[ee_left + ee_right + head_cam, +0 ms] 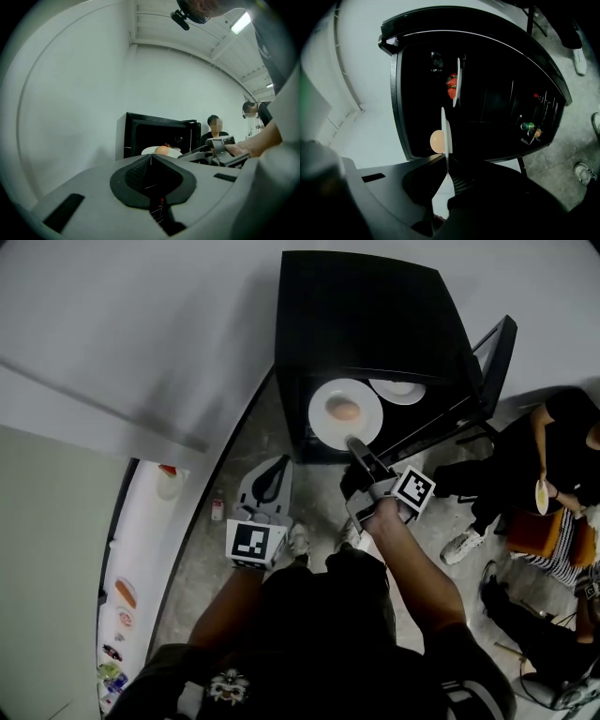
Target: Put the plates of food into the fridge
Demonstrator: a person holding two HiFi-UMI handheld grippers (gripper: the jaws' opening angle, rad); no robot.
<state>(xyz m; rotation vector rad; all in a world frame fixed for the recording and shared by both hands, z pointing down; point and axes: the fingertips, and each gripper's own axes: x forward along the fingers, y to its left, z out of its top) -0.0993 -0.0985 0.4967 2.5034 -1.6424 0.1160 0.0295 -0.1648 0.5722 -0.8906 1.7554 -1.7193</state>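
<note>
- One plate point(325, 430) bearing round pale food point(344, 410) hangs at the open black fridge's point(366, 315) mouth, its rim clamped in the right gripper point(355, 443).
- Second plate point(398, 390) sits deeper inside.
- Left gripper point(150, 158) waits lower, jaws together, empty.

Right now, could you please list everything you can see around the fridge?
fridge: one, black, door open, by the white wall
held plate: one, white, at the fridge opening
round food: one, pale orange, on the held plate
second plate: one, white, inside the fridge
strawberries: several, red, on the second plate
people: at least two, mostly dark clothes, right of the fridge
right hand-held gripper: one, grey, shut on the held plate's rim
left hand-held gripper: one, grey, shut, empty
</note>
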